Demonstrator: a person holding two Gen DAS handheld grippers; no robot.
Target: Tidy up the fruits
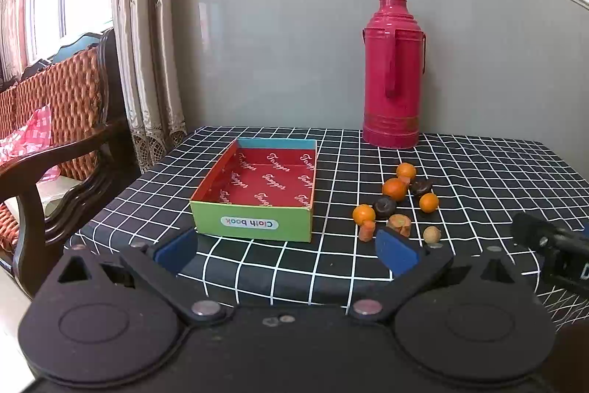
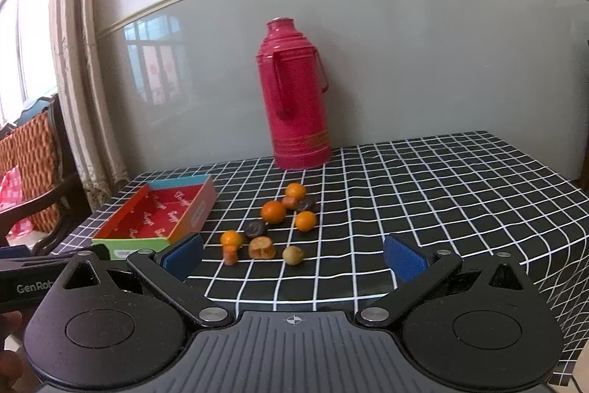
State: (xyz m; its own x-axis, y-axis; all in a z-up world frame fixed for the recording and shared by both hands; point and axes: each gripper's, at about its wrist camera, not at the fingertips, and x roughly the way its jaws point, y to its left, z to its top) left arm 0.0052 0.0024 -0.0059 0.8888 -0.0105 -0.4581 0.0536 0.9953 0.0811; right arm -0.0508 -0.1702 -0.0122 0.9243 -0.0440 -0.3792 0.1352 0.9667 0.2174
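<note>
Left hand-held gripper [image 1: 285,251] and right hand-held gripper [image 2: 294,256]: both spread wide, holding nothing, above the near edge of the checked surface [image 2: 441,179]. Fruits [image 2: 273,211]: clustered loose mid-surface. Box [image 1: 257,188]: left of them. Red thermos [image 1: 392,72]: far side.

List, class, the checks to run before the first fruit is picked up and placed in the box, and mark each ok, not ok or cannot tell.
1. Left claw open and holding nothing: ok.
2. Right claw open and holding nothing: ok.
3. Box empty, opening facing up: ok.
4. Fruits reachable: ok; the oranges, such as the nearest orange, lie loose on the checked tablecloth beside the box.
5. Red thermos clear of the path: ok; it stands behind the pile, by the wall.
6. Which pieces count as fruit: cannot tell; the dark round pieces and the pale round one are too small to identify.
</note>
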